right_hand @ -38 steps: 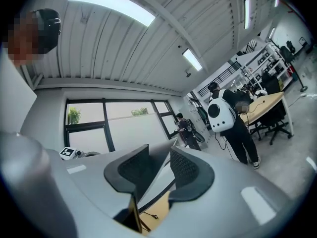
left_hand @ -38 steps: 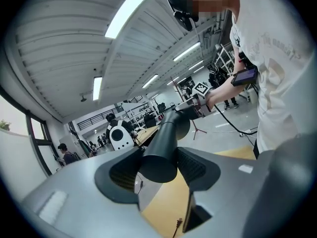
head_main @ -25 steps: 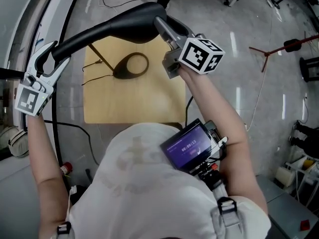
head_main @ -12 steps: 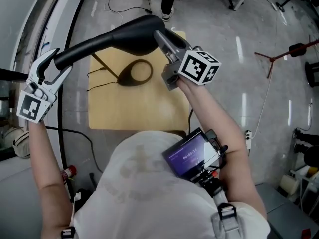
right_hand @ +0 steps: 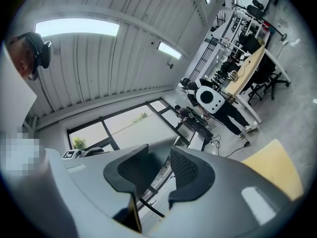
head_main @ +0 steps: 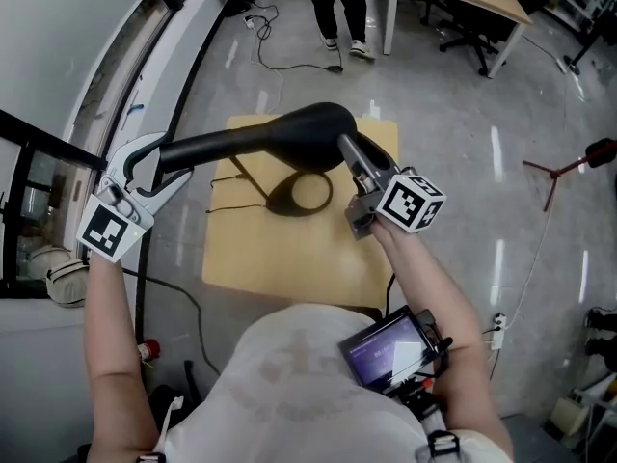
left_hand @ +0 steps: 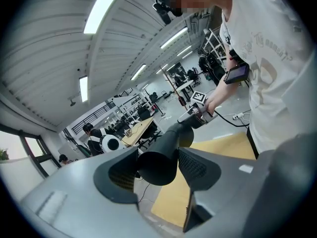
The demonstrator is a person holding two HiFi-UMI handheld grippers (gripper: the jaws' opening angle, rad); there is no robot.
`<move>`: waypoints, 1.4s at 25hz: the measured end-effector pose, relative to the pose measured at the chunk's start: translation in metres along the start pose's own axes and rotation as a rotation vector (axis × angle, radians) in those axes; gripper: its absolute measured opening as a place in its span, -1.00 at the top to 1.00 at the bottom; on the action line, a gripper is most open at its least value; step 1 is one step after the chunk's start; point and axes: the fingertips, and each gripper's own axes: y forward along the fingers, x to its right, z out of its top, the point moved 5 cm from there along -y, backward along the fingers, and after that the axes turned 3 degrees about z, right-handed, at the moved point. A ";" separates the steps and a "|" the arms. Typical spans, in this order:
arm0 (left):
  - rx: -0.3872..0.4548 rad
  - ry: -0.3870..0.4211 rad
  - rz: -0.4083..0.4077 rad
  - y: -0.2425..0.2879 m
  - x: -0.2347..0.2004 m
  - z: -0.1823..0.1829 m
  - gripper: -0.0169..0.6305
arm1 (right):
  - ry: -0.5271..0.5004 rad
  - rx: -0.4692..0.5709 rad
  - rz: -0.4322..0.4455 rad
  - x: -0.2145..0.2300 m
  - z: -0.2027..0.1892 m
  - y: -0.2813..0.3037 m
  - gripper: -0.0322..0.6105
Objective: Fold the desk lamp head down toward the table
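The black lamp (head_main: 253, 141) sits lower over the bench (head_main: 289, 263) than a second ago. Its wide end now hangs above the ring-shaped base (head_main: 281, 204), and the right hand has come down with it. The left gripper (head_main: 166, 160) has its jaws closed round the lamp's narrow end, held wide by the thick tube. The right gripper (head_main: 349, 150) lies at the wide end with its jaws apart and nothing between them, so it looks to be pushing rather than gripping. The fold seems under way but unfinished, since the lamp's long part appears to be held clear of the bench.
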 end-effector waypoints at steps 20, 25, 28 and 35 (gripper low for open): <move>-0.077 0.051 -0.012 0.010 -0.002 0.033 0.16 | 0.193 -0.037 0.058 0.029 -0.029 0.009 0.40; -0.086 0.055 -0.008 0.010 -0.002 0.031 0.15 | 0.237 -0.057 0.070 0.037 -0.046 0.016 0.40; -0.103 0.062 -0.010 0.011 -0.001 0.033 0.15 | 0.268 -0.070 0.072 0.040 -0.054 0.016 0.40; -0.133 0.081 -0.021 0.013 -0.001 0.043 0.14 | 0.311 -0.087 0.096 0.042 -0.059 0.018 0.40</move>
